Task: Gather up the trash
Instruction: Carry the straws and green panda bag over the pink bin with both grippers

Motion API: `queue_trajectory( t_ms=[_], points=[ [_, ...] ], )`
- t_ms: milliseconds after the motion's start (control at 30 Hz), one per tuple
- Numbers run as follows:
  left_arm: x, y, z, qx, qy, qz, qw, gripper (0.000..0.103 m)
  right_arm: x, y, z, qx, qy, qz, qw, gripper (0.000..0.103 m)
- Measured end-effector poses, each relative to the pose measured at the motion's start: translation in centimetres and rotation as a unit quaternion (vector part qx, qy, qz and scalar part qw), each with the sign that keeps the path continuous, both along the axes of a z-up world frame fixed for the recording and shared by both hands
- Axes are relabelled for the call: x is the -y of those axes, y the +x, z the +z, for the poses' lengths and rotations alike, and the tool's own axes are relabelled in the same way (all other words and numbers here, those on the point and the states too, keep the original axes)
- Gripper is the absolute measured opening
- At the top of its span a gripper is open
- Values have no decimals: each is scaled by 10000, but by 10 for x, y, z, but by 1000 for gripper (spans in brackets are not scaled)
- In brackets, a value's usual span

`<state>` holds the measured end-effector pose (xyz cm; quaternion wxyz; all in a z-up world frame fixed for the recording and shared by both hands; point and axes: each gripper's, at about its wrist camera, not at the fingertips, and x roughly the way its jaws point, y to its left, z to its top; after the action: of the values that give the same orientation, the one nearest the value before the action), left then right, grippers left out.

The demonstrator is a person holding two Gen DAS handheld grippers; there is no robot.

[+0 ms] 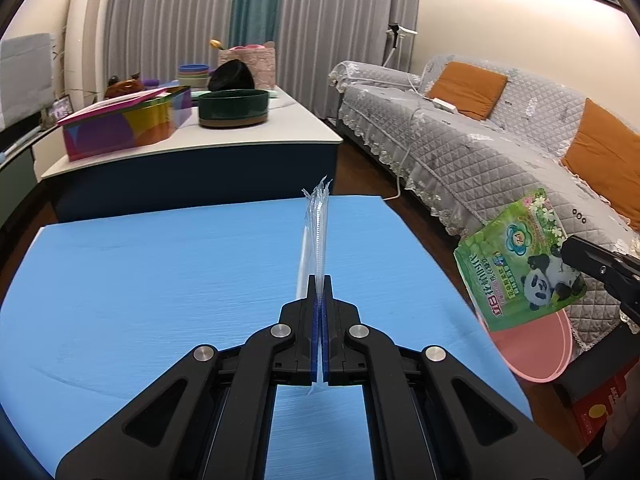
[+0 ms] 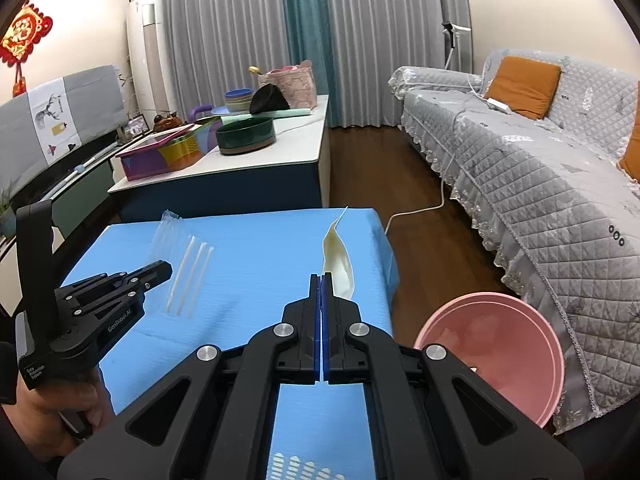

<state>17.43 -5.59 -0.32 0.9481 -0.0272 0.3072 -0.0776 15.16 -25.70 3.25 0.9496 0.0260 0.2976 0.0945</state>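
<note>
Two hand-held grippers hang over a blue desk (image 1: 140, 280) in a living room, each clenched on a piece of trash. The left gripper (image 1: 319, 280), at the lower centre of its own view, pinches a clear plastic wrapper (image 1: 316, 224) edge-on between its blue pads; the wrapper stands up from the fingertips toward the middle of the frame, its torn top against the desk's far edge. From the right wrist view the same wrapper (image 2: 184, 264) appears flat at centre left, with thin white sticks inside it, sticking out beyond the left gripper (image 2: 162, 270), which a hand (image 2: 60, 412) grips at the lower left corner.

The right gripper (image 2: 321, 278), at the lower centre of its view, is closed on a green panda-print pouch (image 2: 338, 264), seen there from its pale back, rising from the fingertips and leaning slightly right. In the left wrist view the pouch (image 1: 520, 256) shows its printed face at the right edge of the frame, clamped by the right gripper (image 1: 568, 254) and hanging just above a pink basin (image 1: 532, 348).

That basin (image 2: 500, 344) sits at the lower right of the right wrist view, between the desk's right edge and a grey quilted sofa (image 2: 540, 168). The pouch is up and to the left of its rim in that view.
</note>
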Motion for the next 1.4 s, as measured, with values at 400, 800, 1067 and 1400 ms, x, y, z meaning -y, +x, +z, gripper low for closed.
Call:
queue_trajectory(
  t_ms=[400, 800, 1067, 1400],
  points=[
    [55, -2, 1, 109, -116, -673, 9976, 1, 47, -9, 0, -38, 8, -503, 9987, 0],
    [128, -4, 7, 58, -304, -1418, 9894, 1, 116, -23, -3, -87, 101, -1231, 9923, 0],
    [184, -6, -3, -94, -351, -1735, 9842, 1, 153, -29, -12, -169, 163, -1573, 9873, 0],
    [232, -1, -25, -336, -182, -1989, 9793, 1, 190, -29, -28, -353, 281, -1803, 9826, 0]
  ],
)
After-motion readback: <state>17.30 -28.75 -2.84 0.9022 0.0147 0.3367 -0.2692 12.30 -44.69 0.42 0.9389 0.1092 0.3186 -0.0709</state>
